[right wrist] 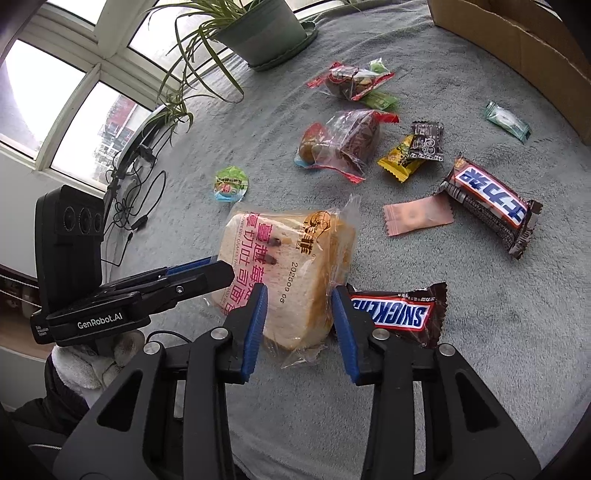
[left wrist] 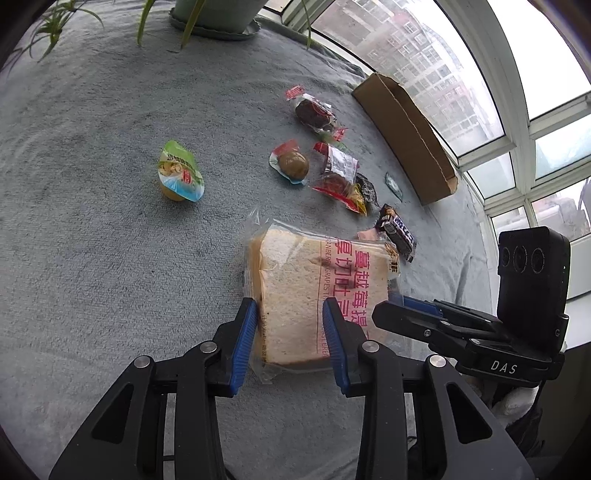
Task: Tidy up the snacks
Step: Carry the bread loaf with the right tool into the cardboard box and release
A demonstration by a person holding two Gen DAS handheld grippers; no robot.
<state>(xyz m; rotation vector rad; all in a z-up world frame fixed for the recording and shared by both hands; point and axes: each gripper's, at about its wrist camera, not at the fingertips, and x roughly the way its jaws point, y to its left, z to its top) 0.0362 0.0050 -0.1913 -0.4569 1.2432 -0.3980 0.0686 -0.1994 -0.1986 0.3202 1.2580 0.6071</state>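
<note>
A wrapped bread slice pack (left wrist: 314, 288) lies on the grey cloth (left wrist: 92, 258); it also shows in the right wrist view (right wrist: 291, 266). My left gripper (left wrist: 290, 314) is open with its blue pads on either side of the pack's near end. My right gripper (right wrist: 299, 299) is open and straddles the pack's other end. Each gripper shows in the other's view, the right one (left wrist: 406, 306) and the left one (right wrist: 210, 269). Two Snickers bars (right wrist: 391, 314) (right wrist: 487, 203), a jelly cup (left wrist: 181, 177) and several small wrapped snacks (left wrist: 332, 170) lie beyond.
A cardboard box (left wrist: 406, 133) lies at the far right by the window; its corner shows in the right wrist view (right wrist: 517, 33). A potted plant (right wrist: 262, 29) stands at the back. Cables (right wrist: 136, 199) lie at the cloth's left edge.
</note>
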